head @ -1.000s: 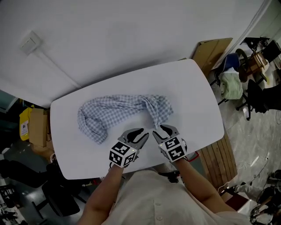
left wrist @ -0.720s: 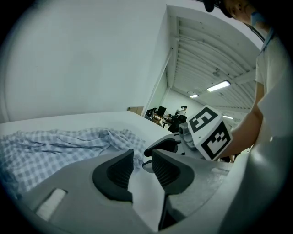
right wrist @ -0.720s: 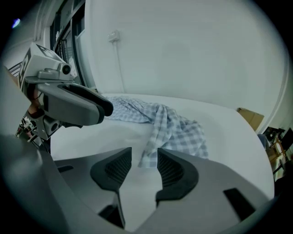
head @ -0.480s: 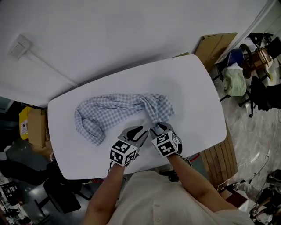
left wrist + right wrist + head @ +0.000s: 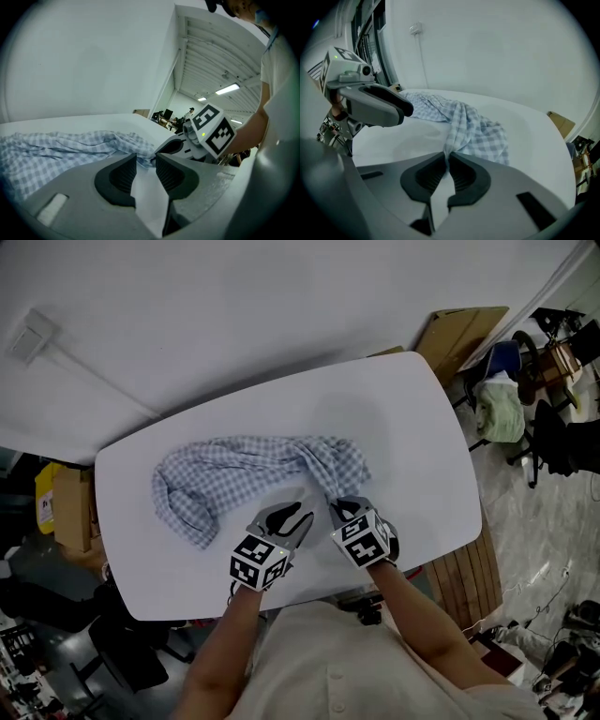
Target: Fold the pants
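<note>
The blue-and-white checked pants point(image 5: 244, 470) lie crumpled in a long band across the white table point(image 5: 412, 427). My right gripper point(image 5: 339, 505) is at the band's near right end. Its jaws have just been closing and now pinch a fold of the cloth, as the right gripper view shows at the gripper point(image 5: 447, 157) with the pants point(image 5: 473, 126) fanning out beyond. My left gripper point(image 5: 298, 517) hovers just to its left, near the table's front. Its jaws point(image 5: 146, 157) stand slightly apart with only bare table between them, and the pants point(image 5: 70, 145) lie just beyond the tips.
Cardboard boxes point(image 5: 70, 512) stand on the floor left of the table and a flat carton point(image 5: 464, 329) leans at the back right. Chairs with a pale garment point(image 5: 502, 413) are at the far right. A plain wall with an outlet point(image 5: 28, 334) is behind.
My right gripper has sunk onto the near right end of the pants and its jaws have shut on the cloth. The left gripper has shifted only slightly.
</note>
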The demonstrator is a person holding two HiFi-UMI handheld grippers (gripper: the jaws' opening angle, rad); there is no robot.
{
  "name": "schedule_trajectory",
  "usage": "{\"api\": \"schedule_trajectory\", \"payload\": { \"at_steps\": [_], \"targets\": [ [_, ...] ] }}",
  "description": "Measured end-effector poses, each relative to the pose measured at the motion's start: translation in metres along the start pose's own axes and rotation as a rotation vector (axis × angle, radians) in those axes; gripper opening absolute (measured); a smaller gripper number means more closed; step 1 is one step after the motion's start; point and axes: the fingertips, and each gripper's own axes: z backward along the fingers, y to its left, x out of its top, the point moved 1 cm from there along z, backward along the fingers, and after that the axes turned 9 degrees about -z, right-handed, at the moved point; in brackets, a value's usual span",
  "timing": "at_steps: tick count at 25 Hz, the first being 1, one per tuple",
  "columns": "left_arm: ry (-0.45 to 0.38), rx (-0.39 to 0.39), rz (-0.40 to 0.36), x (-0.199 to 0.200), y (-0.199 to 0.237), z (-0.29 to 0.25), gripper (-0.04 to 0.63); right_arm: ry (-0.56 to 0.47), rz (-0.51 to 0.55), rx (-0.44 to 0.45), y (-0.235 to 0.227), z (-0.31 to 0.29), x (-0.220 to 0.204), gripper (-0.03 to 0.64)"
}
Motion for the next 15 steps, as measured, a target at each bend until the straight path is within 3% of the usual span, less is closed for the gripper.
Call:
{"api": "schedule_trajectory", "payload": {
  "at_steps": [6,9,15],
  "targets": [
    [-0.01,0.004,-0.099,0.021,0.003,-0.003,0.114,-0.013,0.008,0.092,-0.015,0.041,0.025,0.035],
    [-0.008,0.022,-0.186,0.034,0.004,-0.004,0.114,-0.029,0.035,0.131,-0.02,0.061,0.045,0.035],
    [0.038,0.029,-0.533,0.07,-0.009,-0.016,0.13,-0.015,0.153,0.163,-0.015,0.086,0.067,0.035]
  ]
}}
